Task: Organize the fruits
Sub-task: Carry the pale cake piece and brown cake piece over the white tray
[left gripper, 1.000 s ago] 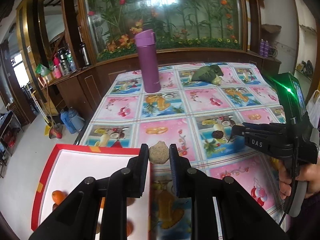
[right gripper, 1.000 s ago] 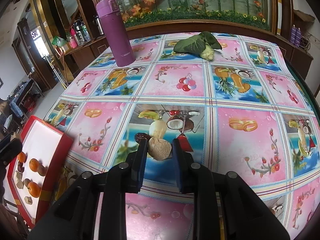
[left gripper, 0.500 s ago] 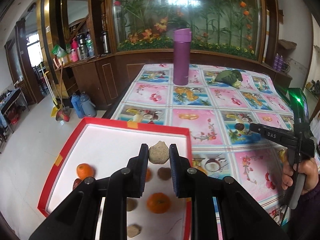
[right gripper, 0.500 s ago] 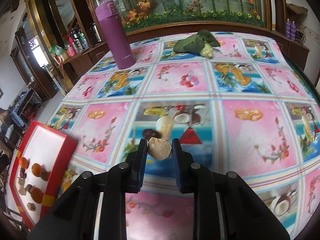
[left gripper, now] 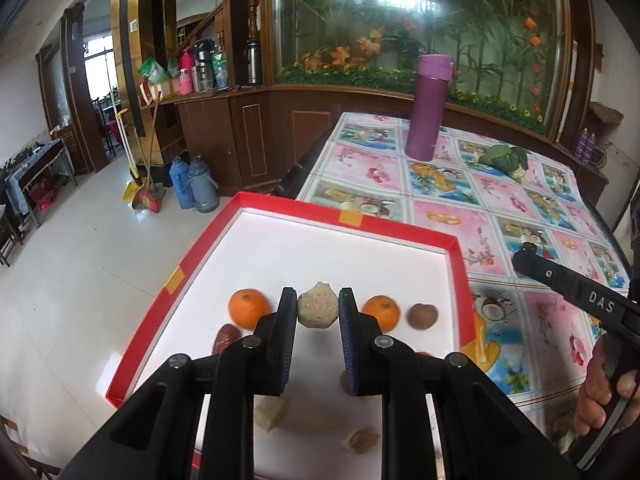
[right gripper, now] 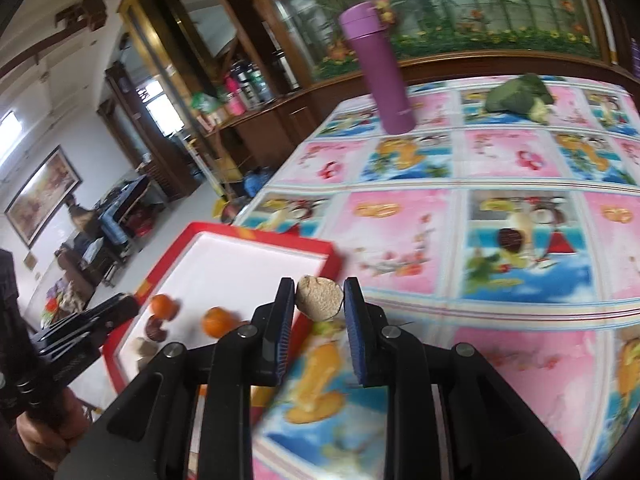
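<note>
Left nut: a pale, rough, beige walnut [left gripper: 318,311] sat clamped between the jaws of the left gripper [left gripper: 318,322], held above the white floor of the red tray [left gripper: 404,231].
Right nut: a similar tan walnut [right gripper: 320,298] was pinched in the right gripper [right gripper: 320,312], over the tablecloth [right gripper: 404,240] just beside the tray's near corner.
Change, left: a second before, that gripper hung over the tablecloth at the tray's edge; it had since come well over the tray.
Change, right: the right gripper had swung from mid-table toward the tray.
Tray contents: two oranges [left gripper: 248,308] [left gripper: 382,313], a brown chestnut [left gripper: 423,315], a dark red date [left gripper: 226,338] and more walnuts [left gripper: 272,412] lay in loose rows.
Farther off: a purple flask [left gripper: 428,108] stood upright, with a leafy green vegetable [left gripper: 504,159] well apart from it.
</note>
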Tool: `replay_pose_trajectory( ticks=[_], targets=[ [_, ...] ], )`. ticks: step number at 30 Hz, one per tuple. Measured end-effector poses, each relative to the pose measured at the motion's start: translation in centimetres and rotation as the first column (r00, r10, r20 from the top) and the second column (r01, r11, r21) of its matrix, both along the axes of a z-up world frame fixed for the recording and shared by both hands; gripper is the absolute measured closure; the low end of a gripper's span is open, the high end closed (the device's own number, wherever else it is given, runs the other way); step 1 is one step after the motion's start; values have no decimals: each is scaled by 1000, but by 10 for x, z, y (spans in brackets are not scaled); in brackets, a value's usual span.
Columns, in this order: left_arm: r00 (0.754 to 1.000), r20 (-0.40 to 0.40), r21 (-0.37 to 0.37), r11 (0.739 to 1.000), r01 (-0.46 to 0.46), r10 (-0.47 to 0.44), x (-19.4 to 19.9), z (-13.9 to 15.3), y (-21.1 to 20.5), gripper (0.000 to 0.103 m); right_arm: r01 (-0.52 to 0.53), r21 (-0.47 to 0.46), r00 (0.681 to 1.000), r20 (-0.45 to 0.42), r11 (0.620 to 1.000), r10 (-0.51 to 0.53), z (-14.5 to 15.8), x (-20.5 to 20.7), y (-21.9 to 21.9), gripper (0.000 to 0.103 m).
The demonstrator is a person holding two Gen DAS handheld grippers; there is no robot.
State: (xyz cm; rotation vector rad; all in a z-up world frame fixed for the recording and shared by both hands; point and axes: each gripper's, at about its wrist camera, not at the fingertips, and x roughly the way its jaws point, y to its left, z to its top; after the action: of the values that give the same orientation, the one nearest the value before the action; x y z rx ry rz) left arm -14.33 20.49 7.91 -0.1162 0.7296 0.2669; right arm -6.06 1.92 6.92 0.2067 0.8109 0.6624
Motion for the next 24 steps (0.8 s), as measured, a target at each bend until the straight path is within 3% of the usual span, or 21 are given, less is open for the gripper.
replay_pose_trajectory(
  ticks=[12, 24],
  targets=[
    [998, -21, -27, 998, -57, 57, -6, -14, 29, 83, -215, -19, 977, -3, 976, 215, 2, -52, 74, 76],
    [995, -36, -33, 995, -91, 90, -7, -24, 42, 83, -278, -62, 961, -29, 959, 277, -12, -74, 103, 76]
  ],
)
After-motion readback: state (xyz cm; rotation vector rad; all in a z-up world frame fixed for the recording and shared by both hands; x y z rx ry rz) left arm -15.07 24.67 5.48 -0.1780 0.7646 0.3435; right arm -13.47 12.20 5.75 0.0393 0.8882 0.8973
